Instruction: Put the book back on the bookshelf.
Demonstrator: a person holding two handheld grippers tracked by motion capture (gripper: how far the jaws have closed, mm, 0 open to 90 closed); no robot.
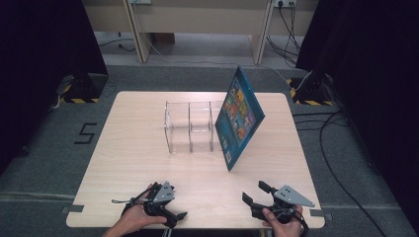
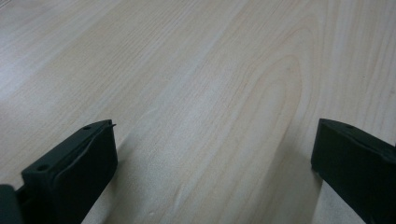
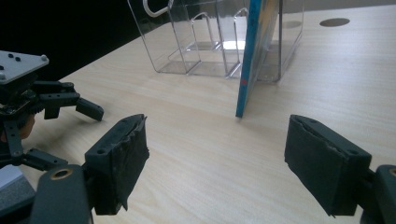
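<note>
From above, your right gripper (image 1: 258,195) and left gripper (image 1: 165,202) rest agape at the table's (image 1: 133,163) near edge; the picture book (image 1: 239,118) leans on the clear acrylic rack (image 1: 190,126) mid-table, nearer your right. Left gripper view: spread jaws over bare wood. Right gripper view: the book's spine runs upright dead ahead.

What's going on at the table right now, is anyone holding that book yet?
Not yet. A person holds the left gripper and the right gripper low at the near edge of the wooden table, both open and holding nothing. The blue picture book stands tilted on its bottom edge at the right end of the clear acrylic rack, apart from both grippers. The right gripper faces the book; the left gripper points down at bare tabletop.
</note>
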